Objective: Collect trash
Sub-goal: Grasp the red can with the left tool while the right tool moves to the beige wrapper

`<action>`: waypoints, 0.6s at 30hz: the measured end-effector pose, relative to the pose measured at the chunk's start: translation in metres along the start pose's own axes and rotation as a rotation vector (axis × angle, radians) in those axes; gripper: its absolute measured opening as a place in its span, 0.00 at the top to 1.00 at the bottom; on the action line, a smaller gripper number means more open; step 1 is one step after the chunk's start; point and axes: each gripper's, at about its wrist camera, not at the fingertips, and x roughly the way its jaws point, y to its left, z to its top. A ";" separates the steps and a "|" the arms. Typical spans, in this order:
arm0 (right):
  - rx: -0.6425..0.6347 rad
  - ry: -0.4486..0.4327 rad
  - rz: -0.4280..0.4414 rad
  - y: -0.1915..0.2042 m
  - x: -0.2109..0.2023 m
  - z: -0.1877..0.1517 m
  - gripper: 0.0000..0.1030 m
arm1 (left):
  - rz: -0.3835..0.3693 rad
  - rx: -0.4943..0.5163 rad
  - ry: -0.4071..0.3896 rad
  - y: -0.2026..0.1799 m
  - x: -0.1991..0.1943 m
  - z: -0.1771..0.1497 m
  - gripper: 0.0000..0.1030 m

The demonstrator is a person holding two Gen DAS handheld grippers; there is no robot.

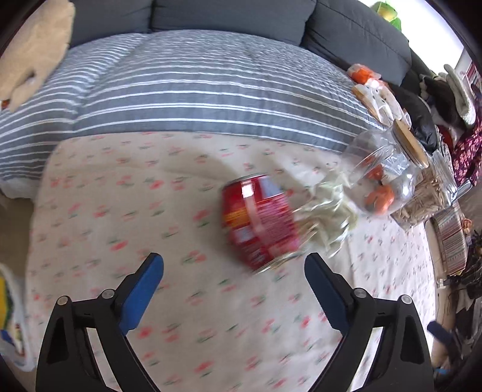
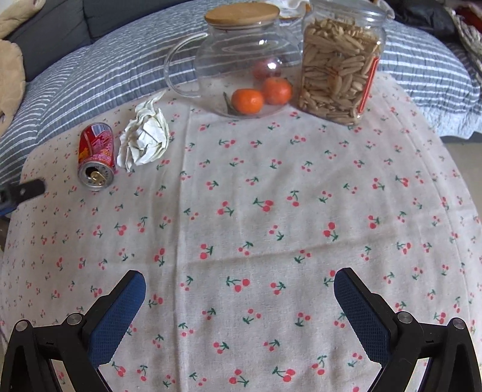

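Observation:
A red drink can (image 1: 259, 221) lies on its side on the cherry-print cloth (image 1: 120, 211), blurred in the left wrist view. Just beyond it on the right lies a crumpled white paper (image 1: 328, 214). My left gripper (image 1: 234, 267) is open, its blue pads short of the can, nothing between them. In the right wrist view the same can (image 2: 96, 155) and paper (image 2: 144, 141) lie far left. My right gripper (image 2: 240, 285) stands open over bare cloth (image 2: 241, 211), far from both. A dark tip of the left gripper's fingers (image 2: 28, 189) shows at the left edge.
A glass teapot (image 2: 241, 60) with a wooden lid holds oranges (image 2: 247, 101). A glass jar of biscuits (image 2: 340, 63) stands to its right. A striped quilt (image 1: 195, 87) and grey sofa (image 1: 226, 15) lie behind. Clutter and clothes sit at the right (image 1: 452, 120).

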 end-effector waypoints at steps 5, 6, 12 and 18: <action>-0.006 0.002 0.010 0.001 0.001 0.008 0.00 | 0.026 0.009 0.048 -0.023 0.033 0.010 0.20; -0.008 -0.003 0.003 0.000 0.001 0.009 0.01 | 0.027 0.008 0.056 -0.025 0.038 0.011 0.23; 0.016 0.016 -0.017 -0.014 0.009 0.012 0.00 | -0.052 -0.023 0.078 -0.010 0.047 0.013 0.36; 0.027 0.020 -0.012 -0.010 0.014 0.015 0.00 | -0.079 0.003 0.058 0.023 0.024 -0.010 0.37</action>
